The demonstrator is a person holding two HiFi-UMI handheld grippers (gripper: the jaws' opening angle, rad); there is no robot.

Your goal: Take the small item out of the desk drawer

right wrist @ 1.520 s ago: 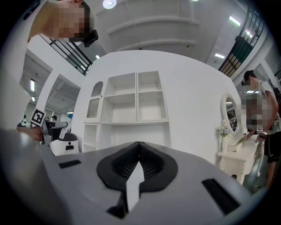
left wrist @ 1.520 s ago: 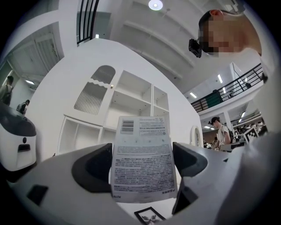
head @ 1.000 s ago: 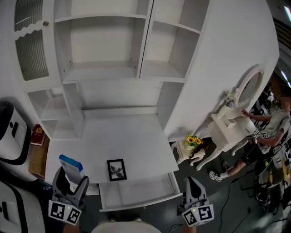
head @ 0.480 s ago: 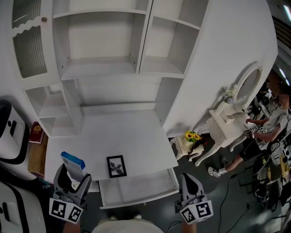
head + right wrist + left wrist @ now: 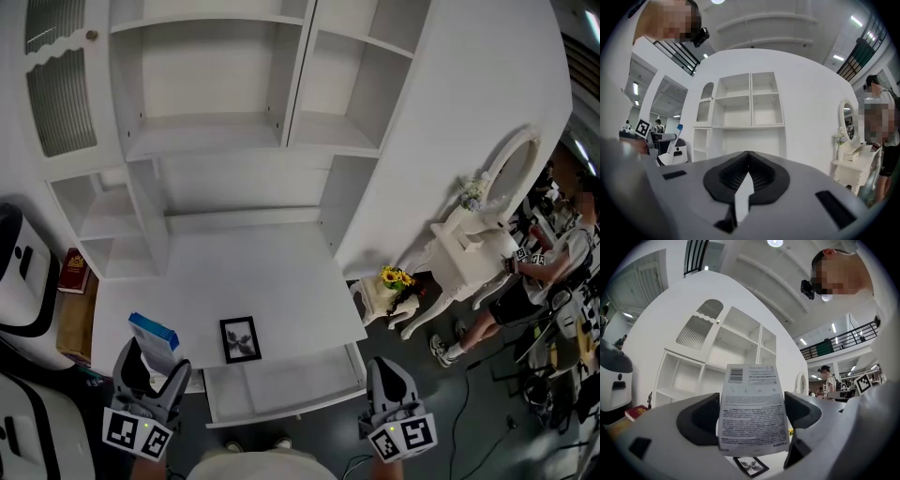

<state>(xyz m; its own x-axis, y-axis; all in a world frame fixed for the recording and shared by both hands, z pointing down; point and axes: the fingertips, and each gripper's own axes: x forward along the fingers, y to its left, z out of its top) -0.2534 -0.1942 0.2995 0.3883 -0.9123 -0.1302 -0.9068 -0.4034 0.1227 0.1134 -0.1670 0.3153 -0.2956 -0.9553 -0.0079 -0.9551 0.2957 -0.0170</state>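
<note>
The white desk (image 5: 253,281) has its shallow drawer (image 5: 281,384) pulled out at the front edge; the drawer's inside looks bare. My left gripper (image 5: 150,380) hangs at the desk's front left corner, shut on a small blue and white box (image 5: 154,338) that stands upright between the jaws. In the left gripper view the box (image 5: 752,408) fills the gap of that gripper (image 5: 750,418), printed back and barcode facing the camera. My right gripper (image 5: 389,386) is beside the drawer's right end, jaws shut with nothing in them; the right gripper view shows the right gripper (image 5: 747,180) with its pads meeting.
A small black picture frame (image 5: 240,339) lies on the desk just behind the drawer. White shelves (image 5: 216,84) rise behind. A red book (image 5: 75,272) and a white machine (image 5: 23,272) are at the left. At the right stand a white dressing table (image 5: 478,244), sunflowers (image 5: 396,279) and a person (image 5: 548,272).
Both grippers keep their places and the box stays gripped. The view has shifted slightly, and the person at the dressing table has moved a little.
</note>
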